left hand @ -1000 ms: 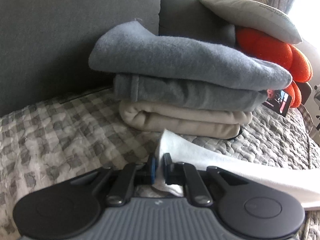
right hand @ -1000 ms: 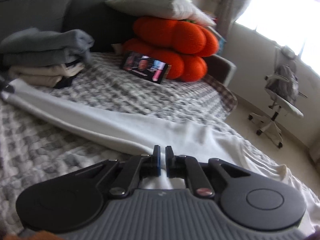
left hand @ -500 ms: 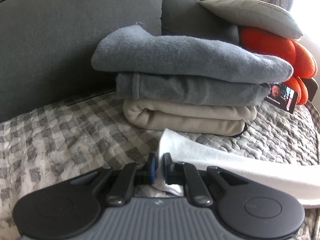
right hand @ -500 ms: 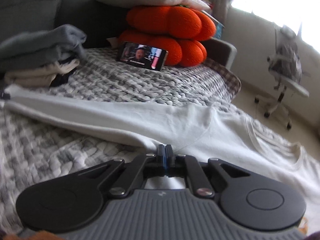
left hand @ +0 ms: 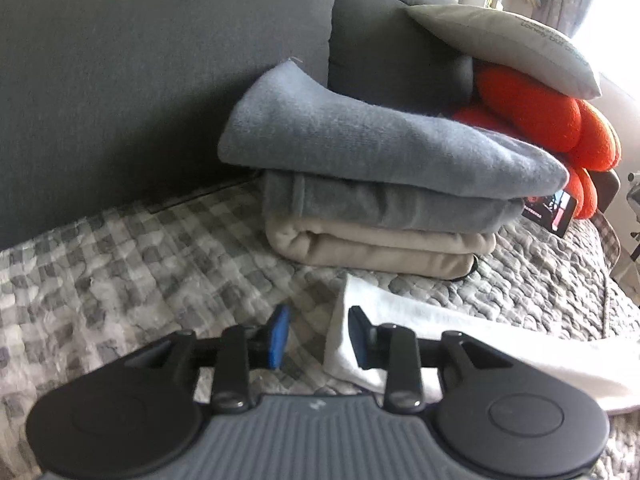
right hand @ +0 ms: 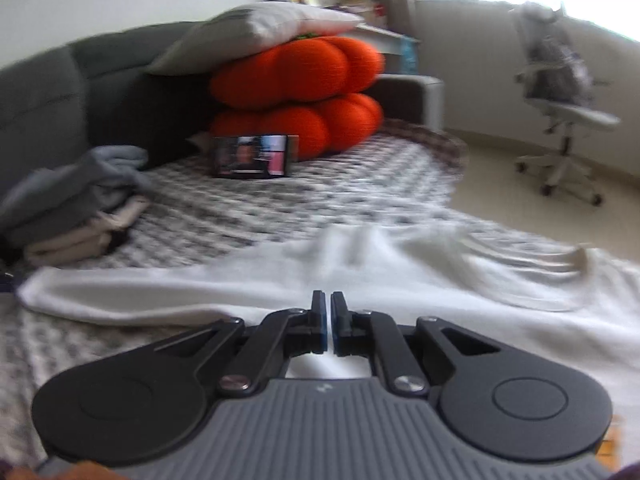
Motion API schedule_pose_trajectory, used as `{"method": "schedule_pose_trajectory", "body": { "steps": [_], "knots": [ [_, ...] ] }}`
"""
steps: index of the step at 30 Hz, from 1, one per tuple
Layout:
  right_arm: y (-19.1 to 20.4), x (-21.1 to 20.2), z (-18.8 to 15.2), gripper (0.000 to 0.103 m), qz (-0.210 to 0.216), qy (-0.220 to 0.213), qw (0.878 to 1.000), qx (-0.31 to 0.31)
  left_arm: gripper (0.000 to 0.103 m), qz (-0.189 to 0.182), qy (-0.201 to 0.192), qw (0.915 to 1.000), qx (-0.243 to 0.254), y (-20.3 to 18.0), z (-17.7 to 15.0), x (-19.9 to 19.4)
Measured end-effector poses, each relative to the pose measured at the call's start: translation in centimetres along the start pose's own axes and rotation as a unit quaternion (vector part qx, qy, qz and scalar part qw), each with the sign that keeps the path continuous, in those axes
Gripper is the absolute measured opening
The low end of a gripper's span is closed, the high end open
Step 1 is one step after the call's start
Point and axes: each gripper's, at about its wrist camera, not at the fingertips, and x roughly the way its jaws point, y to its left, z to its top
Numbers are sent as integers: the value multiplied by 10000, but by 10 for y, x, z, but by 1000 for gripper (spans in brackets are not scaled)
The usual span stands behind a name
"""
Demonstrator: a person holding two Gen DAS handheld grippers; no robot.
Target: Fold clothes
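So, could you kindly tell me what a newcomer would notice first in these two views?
Probably the bright orange cushions stacked at the far end of the sofa under a pale pillow, with a lit phone propped before them. Next, the folded stack of clothes against the grey sofa back, grey pieces over beige. Nearest, a white garment sprawls across the checked cover.

Folded clothes, stacked at the back edge of the sofa seat: three, namely two grey [left hand: 384,148], [left hand: 392,208] and one beige [left hand: 376,248]. White garment [right hand: 400,276], spread flat: one. Orange cushions [right hand: 296,96]: two, stacked. Grey pillow [right hand: 256,36]: one. Phone [right hand: 252,156]: one. Office chair [right hand: 560,116]: one. Grippers: two, left [left hand: 318,334] and right [right hand: 329,322].
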Motion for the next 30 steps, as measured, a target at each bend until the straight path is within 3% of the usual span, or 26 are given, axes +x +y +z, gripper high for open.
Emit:
{"method": "schedule_pose_trajectory", "body": {
  "steps": [4,7,11,17,20,22,24,27,30],
  "knots": [
    [20,21,-4,12,211,360,9990,-188,33,-188,72,9998,7,0,0,3],
    [32,22,-10,13,171,306,9981,-511,34,-297,241,9993,-50,-1,-1,9],
    [31,17,-10,11,406,345,9975,-458,36,-310,336,9989,-92,-2,-4,14],
    [37,9,-21,10,220,128,9986,-471,36,-540,555,9960,-457,6,0,21],
    [40,8,-23,14,220,121,9983,-524,36,-674,523,9953,-468,1,0,21],
    [38,10,-23,33,333,171,9983,-446,35,-647,426,9966,-278,-8,-2,23],
    [28,9,-24,46,668,206,9975,-111,34,-517,385,9977,-185,-11,-4,29],
    [10,9,-25,45,1002,205,9935,494,17,-386,346,9986,-113,-12,-6,34],
    [5,6,-26,45,1147,170,9909,678,12,-435,320,9985,-34,-12,-6,33]
  ]
}}
